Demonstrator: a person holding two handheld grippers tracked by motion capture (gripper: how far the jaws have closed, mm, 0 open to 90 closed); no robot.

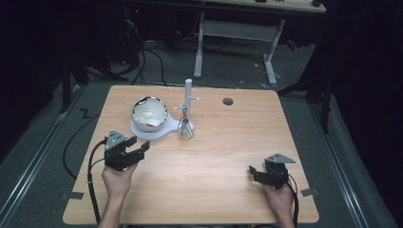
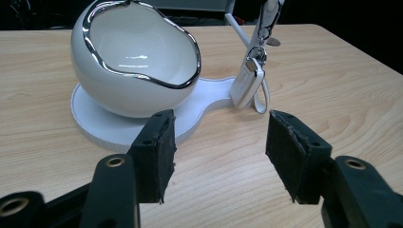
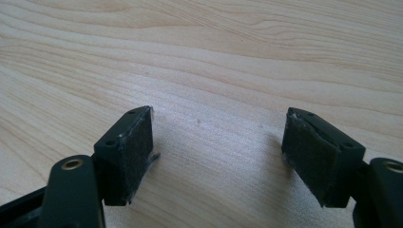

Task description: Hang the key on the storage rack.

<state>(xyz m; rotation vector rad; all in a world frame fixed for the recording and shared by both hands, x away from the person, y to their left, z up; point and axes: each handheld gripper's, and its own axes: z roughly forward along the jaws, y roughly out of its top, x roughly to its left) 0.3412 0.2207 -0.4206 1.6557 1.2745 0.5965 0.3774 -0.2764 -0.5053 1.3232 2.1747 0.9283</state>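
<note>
Left gripper [image 1: 138, 148]: jaws stand apart with nothing between them, held in the person's left hand [image 1: 117, 180] just above the wood, nose aimed toward the white stand — apparently lined up for a reach.
Left gripper pads [image 2: 161, 152]: black foam faces, slightly frayed, bare table showing in the gap.
Key fob [image 2: 247, 81]: white, hanging by a metal clip from a peg of the stand's post, its lower end down by the base, just beyond the left jaws; likely the thing to be taken.
Post [image 1: 188, 97]: slim, upright, white, with short side pegs for hanging small items.
Bowl [image 2: 135, 61]: white, egg-shaped, with a chrome rim, opening tilted upward, sitting on the round end of the base, beside the post.
Base [image 2: 95, 121]: flat white plate joining bowl and post.
Right gripper [image 1: 255, 173]: jaws also apart and empty, resting low near the table's front right — well away from the stand, seemingly waiting.
Table [image 1: 228, 142]: light wood.
</note>
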